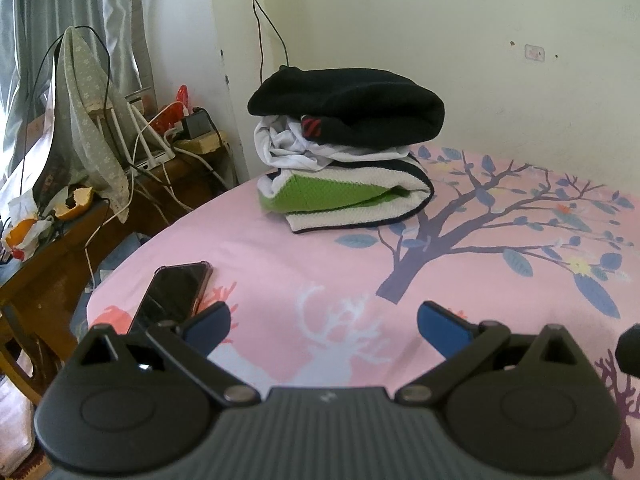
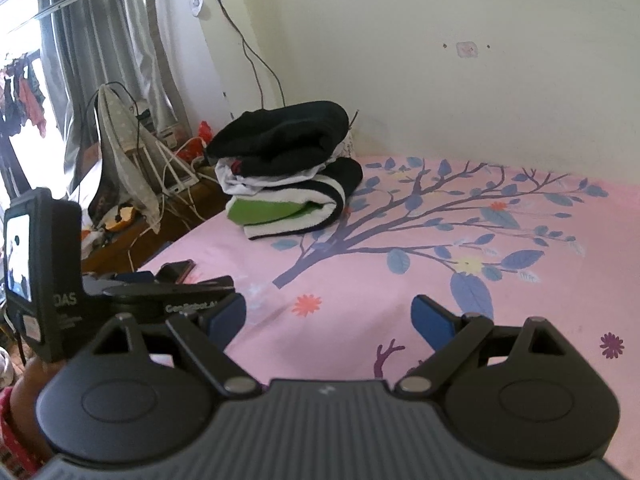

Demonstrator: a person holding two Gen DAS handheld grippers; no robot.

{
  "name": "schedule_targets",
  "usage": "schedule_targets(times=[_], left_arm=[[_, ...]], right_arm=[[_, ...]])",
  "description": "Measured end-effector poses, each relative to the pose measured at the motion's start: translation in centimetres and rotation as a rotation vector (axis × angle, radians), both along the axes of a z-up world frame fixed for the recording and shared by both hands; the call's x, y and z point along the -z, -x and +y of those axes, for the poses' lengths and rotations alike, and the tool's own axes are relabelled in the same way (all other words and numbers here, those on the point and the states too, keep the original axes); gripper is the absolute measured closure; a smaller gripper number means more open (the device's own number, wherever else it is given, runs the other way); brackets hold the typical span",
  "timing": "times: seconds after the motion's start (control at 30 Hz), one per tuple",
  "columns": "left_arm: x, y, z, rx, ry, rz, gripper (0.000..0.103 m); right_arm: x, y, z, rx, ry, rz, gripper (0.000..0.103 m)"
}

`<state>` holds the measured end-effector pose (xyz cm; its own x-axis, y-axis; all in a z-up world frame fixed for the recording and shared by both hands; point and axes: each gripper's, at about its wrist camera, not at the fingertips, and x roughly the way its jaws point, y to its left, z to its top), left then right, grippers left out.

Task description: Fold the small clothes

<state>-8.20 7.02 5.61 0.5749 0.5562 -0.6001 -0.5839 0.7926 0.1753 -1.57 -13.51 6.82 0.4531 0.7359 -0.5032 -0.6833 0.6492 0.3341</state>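
From the left wrist view, the left gripper [image 1: 323,326] hovers low over the near part of the bed [image 1: 280,264], its blue fingers spread wide with nothing between them. The task's clothes sit as a stack [image 1: 346,148] near the far edge of the bed, close to the wall [image 1: 440,40]: a black garment [image 1: 352,106] on top, a crumpled white one [image 1: 296,148] under it, and a green-and-white one [image 1: 348,196] at the bottom. A phone [image 1: 172,294] lies at the bed's left edge, just beside the left finger. No unfolded garment shows on the sheet in this view.

From the right wrist view, the right gripper [image 2: 329,318] is likewise released, fingers apart and empty, over the near part of the bed [image 2: 520,320]. The left gripper [image 2: 132,292] lies to its left, beside the phone [image 2: 178,269]. The stack [image 2: 288,172] stands at the far left corner, well apart from both grippers.

Judging from this, all the clothes in view look folded, so the step is likely either fetching a next garment from out of view or finishing. If another piece comes, lay it flat on the open middle of the sheet, away from the phone, and pinch two corners of one edge so the fold falls even. The white layer looks loosely bunched; adding weight on top may tip the stack, so set anything down centred.
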Motion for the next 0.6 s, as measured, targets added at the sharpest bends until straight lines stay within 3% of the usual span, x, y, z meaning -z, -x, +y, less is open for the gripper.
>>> schedule_targets(times=[0.6], left_arm=[[-0.4,0.4,-1.2,0.020,-0.004,0.018,0.000]], right_arm=[[0.7,-0.4,0.0,0.012,0.001,0.020,0.016]])
